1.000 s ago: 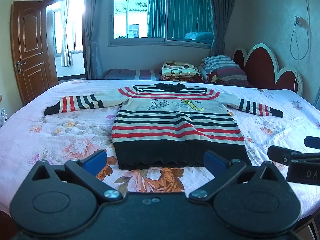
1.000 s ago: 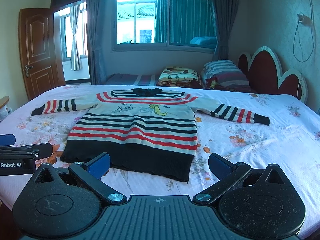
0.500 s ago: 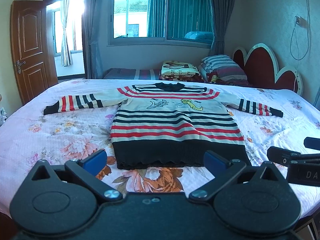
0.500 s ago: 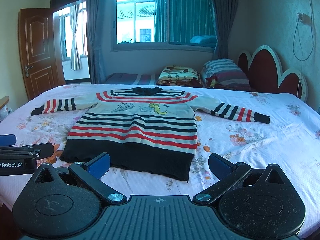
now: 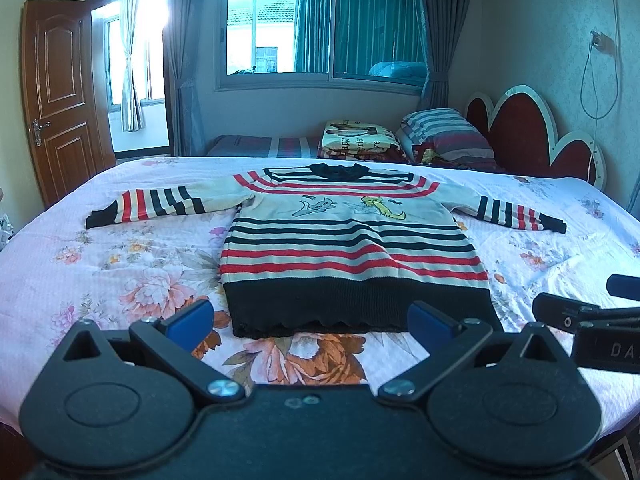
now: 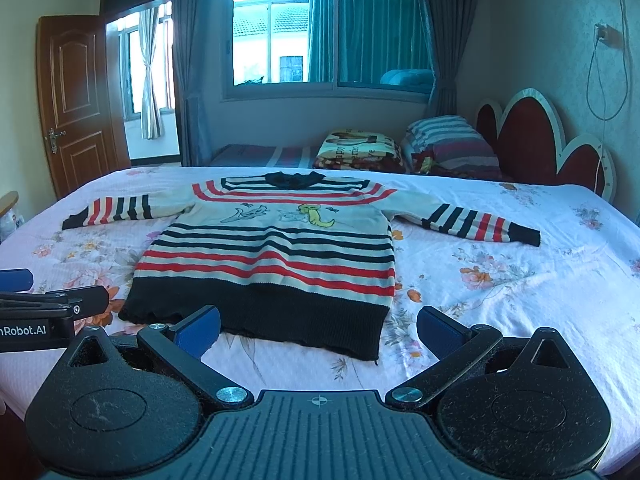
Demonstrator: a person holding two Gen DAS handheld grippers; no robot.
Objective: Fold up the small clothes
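While the striped sweater (image 5: 352,248) is lying flat on the bed (image 5: 120,272), the left gripper (image 5: 310,322) and right gripper (image 6: 318,328) are hovering wide open, empty; pinching the sheet too risks dragging it.

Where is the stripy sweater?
The sweater lies flat, sleeves spread, mid-bed in both views, its black hem nearest the open grippers.

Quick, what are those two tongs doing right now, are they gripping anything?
Left tongs: open, holding nothing, short of the striped sweater.
Right tongs: open, holding nothing.
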